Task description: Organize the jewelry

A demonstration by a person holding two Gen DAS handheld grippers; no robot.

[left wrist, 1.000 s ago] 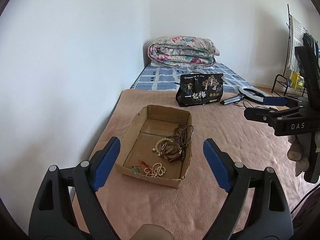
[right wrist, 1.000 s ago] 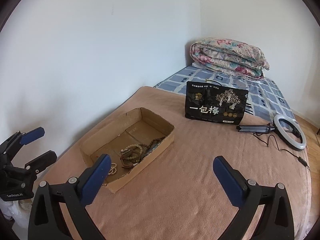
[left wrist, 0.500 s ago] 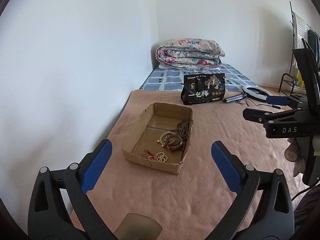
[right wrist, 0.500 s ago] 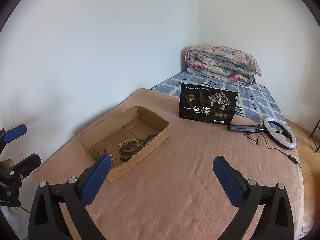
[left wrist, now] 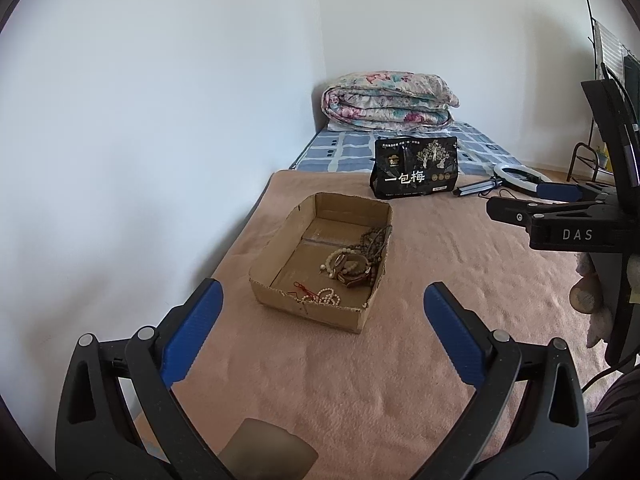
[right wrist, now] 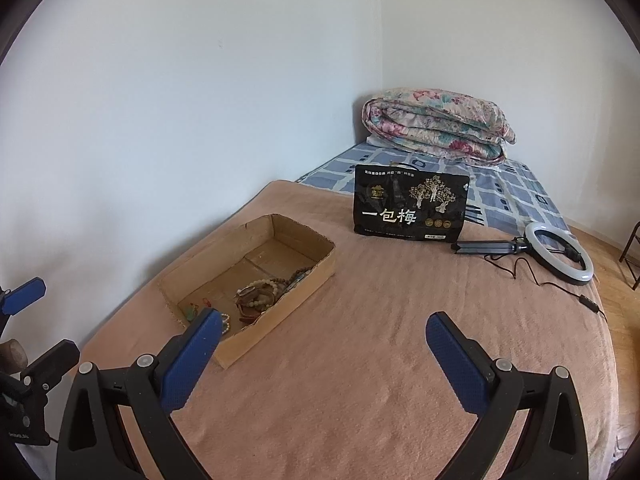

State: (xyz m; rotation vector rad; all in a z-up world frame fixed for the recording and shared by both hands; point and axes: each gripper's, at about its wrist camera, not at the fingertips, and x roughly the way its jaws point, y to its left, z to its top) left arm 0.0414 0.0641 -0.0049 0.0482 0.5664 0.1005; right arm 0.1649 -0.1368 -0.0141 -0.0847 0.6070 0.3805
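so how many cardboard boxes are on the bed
1. The cardboard box sits on the pink blanket near the wall, jewelry inside. Another could be hidden behind the black bag.

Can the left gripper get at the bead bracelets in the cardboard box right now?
Probably yes: the left gripper is open, the cardboard box has no lid, and nothing lies between it and the bead bracelets.

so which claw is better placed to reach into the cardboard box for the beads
Left, probably. The left claw points straight at the open brown cardboard box with the beaded bracelets centred between its open blue fingers. The right claw is open too, but the box sits off to its left.
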